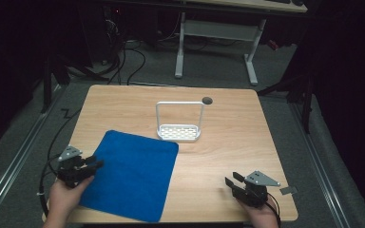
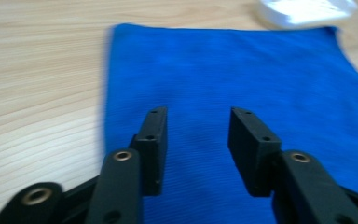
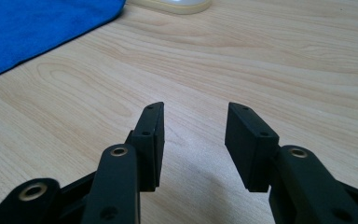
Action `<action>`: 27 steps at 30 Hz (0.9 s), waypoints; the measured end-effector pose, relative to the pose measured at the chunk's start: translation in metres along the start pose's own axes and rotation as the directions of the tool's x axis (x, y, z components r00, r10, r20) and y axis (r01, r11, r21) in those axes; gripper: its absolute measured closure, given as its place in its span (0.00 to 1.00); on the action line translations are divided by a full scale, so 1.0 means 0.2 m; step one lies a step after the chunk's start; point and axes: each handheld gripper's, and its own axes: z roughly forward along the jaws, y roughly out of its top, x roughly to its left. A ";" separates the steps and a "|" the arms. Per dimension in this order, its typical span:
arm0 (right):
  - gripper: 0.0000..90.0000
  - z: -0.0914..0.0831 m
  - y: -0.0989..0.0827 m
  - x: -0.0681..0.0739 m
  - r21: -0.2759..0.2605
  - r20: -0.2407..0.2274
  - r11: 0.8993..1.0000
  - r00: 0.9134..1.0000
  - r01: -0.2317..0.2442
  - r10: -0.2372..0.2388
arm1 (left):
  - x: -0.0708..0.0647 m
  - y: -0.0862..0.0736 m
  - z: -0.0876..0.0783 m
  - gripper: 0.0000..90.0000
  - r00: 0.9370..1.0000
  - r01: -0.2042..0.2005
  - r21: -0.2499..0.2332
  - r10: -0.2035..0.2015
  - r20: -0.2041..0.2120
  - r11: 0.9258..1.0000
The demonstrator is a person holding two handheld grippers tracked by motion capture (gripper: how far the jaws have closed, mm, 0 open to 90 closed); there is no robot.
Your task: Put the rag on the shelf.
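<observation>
- In the high view, light is falling from above onto the table [image 1: 228, 142], while the floor and room around it are sinking into near black.
- The blue cloth [image 1: 130, 175] is showing saturated and evenly lit, without glare.
- In the left gripper view, the cloth's far edge and the white rack [image 2: 307, 10] are blurring out of focus.
- In the right gripper view, a soft shadow is lying on the table beneath the jaws, and the wood grain is softening toward the far edge.

This looks like a lab or test room: a small wooden table [image 1: 228, 142] stands on grey carpet [image 1: 19, 156] (metal rails run along both sides), loose black cables [image 1: 128, 61] trail across the floor, and a white-legged desk [image 1: 218, 28] stands behind in darkness.
</observation>
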 end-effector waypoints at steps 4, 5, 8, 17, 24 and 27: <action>0.68 0.00 0.01 0.01 0.006 -0.012 1.000 1.000 0.005 -0.005 | -0.18 0.02 0.09 0.85 0.989 -0.093 0.070 0.084 0.125 0.993; 0.68 0.00 0.01 0.01 0.008 -0.017 1.000 1.000 0.004 -0.004 | -0.23 0.03 0.11 0.88 0.983 -0.118 0.081 0.104 0.152 0.990; 0.68 0.00 0.01 0.01 0.017 -0.026 1.000 1.000 -0.010 0.010 | -0.37 0.02 0.18 0.93 0.963 -0.182 0.118 0.153 0.221 0.976; 0.73 0.01 0.01 0.04 0.028 -0.040 0.999 0.999 0.025 -0.023 | -0.59 -0.04 0.32 0.96 0.916 -0.337 0.220 0.265 0.302 0.915; 0.79 0.04 0.03 0.07 0.033 -0.063 0.999 0.997 0.041 -0.039 | -0.74 -0.04 0.40 0.97 0.885 -0.351 0.193 0.258 0.387 0.916; 0.80 0.06 0.04 0.09 0.036 -0.077 0.997 0.995 0.063 -0.060 | -0.85 -0.04 0.44 0.93 0.860 -0.375 0.173 0.271 0.433 0.911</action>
